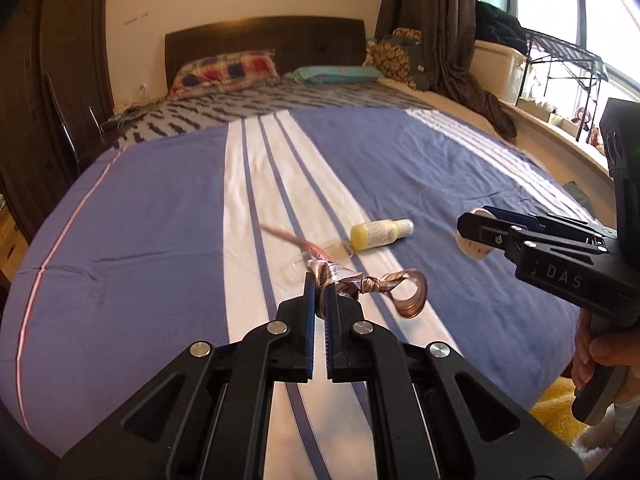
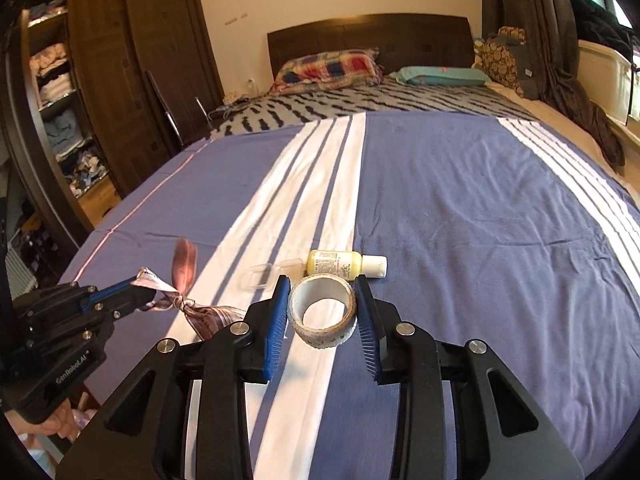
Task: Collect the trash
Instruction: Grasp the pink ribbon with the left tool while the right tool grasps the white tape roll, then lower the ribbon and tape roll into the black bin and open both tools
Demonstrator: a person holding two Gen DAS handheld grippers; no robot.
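Ribbon (image 1: 362, 286) — a knotted, brownish, shiny strip — is pinched between the pressed-together fingers of the left gripper (image 1: 319, 280), lifted above the bedspread (image 1: 160, 208), its loose ends blurred. The right gripper (image 2: 323, 284) holds a tape roll (image 2: 322, 312) between its partly spread fingers, pads against the roll's sides, also clear of the bed. On the striped cover beyond lie a small yellow bottle (image 2: 346, 266) and, just beside it, a clear plastic lid (image 2: 276, 274). Pillows (image 2: 328, 66) sit at the headboard.
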